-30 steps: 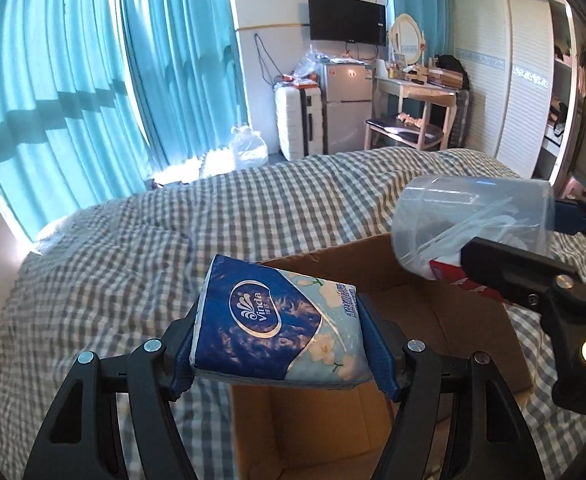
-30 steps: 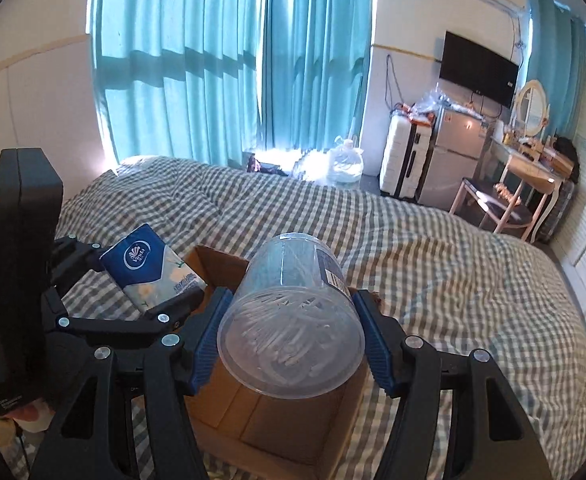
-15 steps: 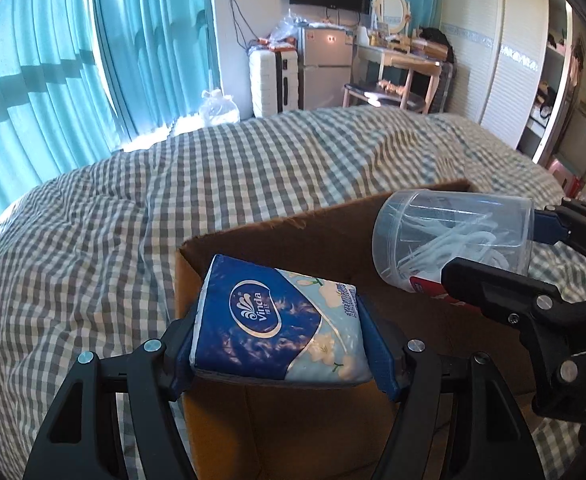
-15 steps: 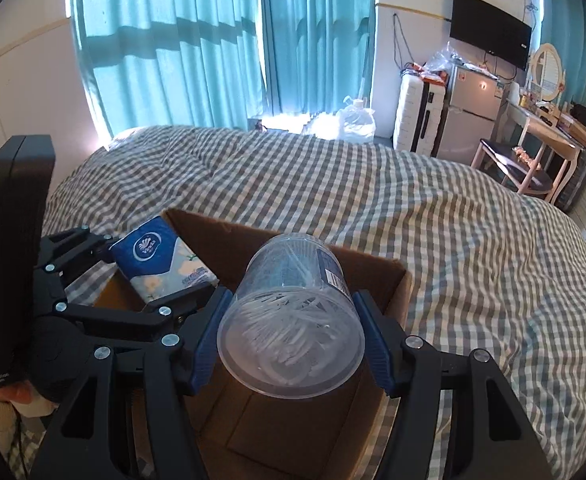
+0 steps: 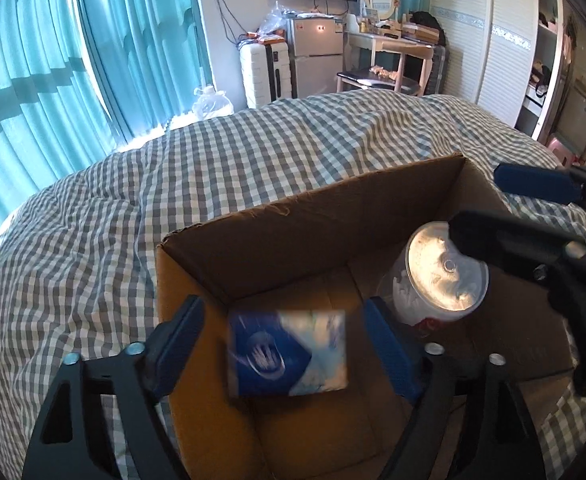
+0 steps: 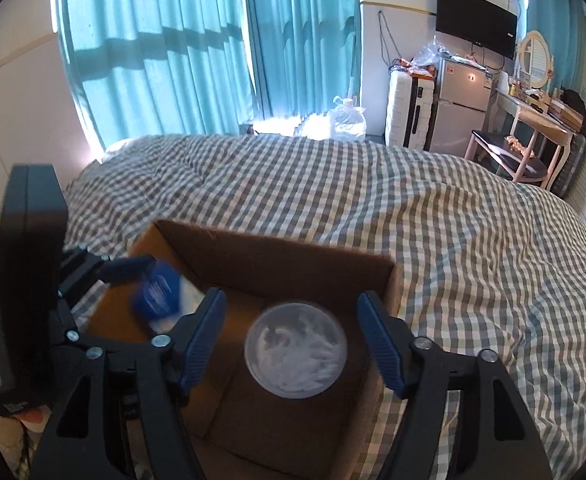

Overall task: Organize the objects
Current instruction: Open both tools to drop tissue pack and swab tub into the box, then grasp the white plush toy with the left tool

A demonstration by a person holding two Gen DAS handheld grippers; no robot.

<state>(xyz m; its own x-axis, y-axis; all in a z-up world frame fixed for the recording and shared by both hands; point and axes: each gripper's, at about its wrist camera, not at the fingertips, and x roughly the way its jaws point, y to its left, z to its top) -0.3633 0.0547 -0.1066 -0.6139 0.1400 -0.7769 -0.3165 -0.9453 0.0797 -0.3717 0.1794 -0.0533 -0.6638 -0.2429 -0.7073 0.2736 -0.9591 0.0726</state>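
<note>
An open cardboard box (image 5: 313,236) sits on the checked bed; it also shows in the right wrist view (image 6: 277,264). A blue Vinda tissue pack (image 5: 289,354) is inside the box, blurred, free between my left gripper's (image 5: 285,344) open jaws. It shows blurred in the right wrist view (image 6: 159,294). A clear plastic jar (image 6: 296,350) of white items is inside the box below my right gripper (image 6: 293,340), whose jaws stand open and apart from it. The jar shows in the left wrist view (image 5: 439,276).
The checked bedspread (image 6: 433,216) surrounds the box. Teal curtains (image 6: 197,48), a white suitcase (image 6: 407,106), a small fridge (image 6: 463,104), a desk with chair (image 6: 521,148) and a water bottle (image 6: 347,122) stand beyond the bed. A wardrobe (image 5: 493,32) is at the right.
Both grippers have opened over the box. The tissue pack and the jar have left the jaws and dropped into the box.
</note>
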